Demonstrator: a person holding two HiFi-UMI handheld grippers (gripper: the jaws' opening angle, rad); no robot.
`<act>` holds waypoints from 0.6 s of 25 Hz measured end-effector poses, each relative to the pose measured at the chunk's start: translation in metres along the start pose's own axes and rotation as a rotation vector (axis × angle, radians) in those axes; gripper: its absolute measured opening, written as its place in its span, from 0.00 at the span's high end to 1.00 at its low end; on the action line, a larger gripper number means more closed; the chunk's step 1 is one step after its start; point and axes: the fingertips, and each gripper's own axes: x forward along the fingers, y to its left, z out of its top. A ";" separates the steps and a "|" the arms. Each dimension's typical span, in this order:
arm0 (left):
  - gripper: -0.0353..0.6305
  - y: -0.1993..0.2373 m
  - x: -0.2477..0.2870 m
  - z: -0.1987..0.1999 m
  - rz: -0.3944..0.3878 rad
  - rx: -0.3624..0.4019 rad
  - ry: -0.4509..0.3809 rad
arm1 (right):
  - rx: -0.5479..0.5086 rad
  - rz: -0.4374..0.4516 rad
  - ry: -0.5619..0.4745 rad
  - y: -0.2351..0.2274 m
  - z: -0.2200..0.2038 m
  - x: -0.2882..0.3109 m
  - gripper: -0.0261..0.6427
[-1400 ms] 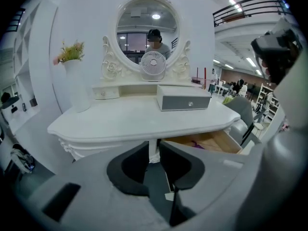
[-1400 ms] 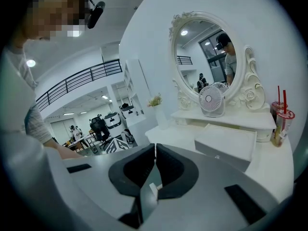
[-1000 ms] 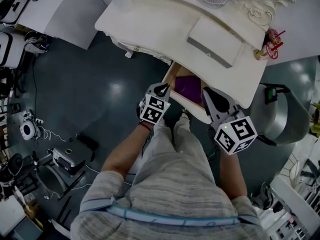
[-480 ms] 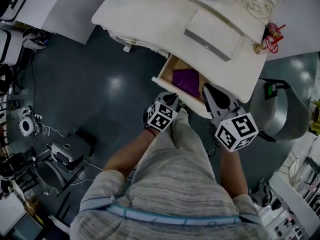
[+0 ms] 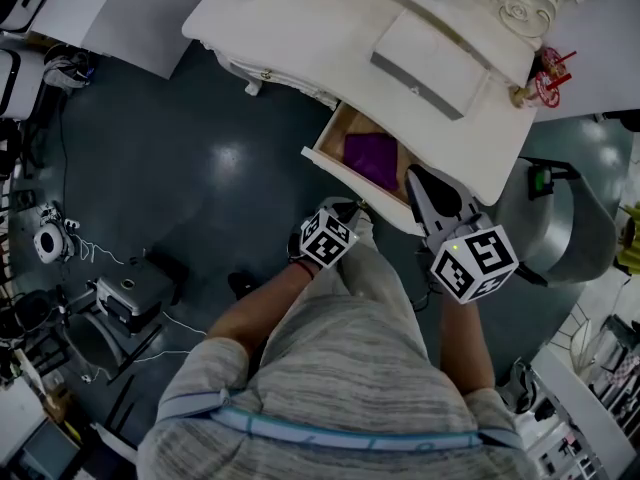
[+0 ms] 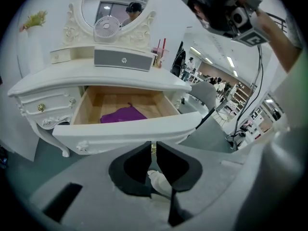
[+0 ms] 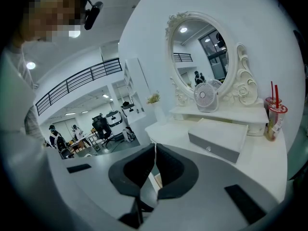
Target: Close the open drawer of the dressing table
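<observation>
Dark glossy floor (image 5: 200,168) lies under the white dressing table (image 5: 300,28); its drawer (image 6: 125,129) stands pulled out w/ a purple cloth (image 6: 122,114) inside. Left gripper (image 6: 153,146) is low, just in front of the drawer front, jaws nearly together on nothing, a small brass knob (image 6: 152,149) showing thru the slit. Right gripper (image 7: 154,146) is closed & empty, up by the tabletop edge. Left gripper view looks straight into the drawer; right gripper view shows mirror (image 7: 204,52), fan (image 7: 206,96), red cup (image 7: 275,114) instead
</observation>
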 end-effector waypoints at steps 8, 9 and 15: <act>0.81 -0.006 0.018 -0.020 -0.032 0.017 0.075 | 0.000 0.004 0.012 -0.001 -0.001 0.001 0.94; 0.81 -0.005 0.020 -0.022 -0.032 0.018 0.082 | 0.000 0.003 0.013 -0.001 -0.002 0.000 0.94; 0.79 -0.005 0.037 -0.029 -0.025 0.007 0.115 | 0.000 0.001 0.022 -0.005 -0.003 -0.001 0.94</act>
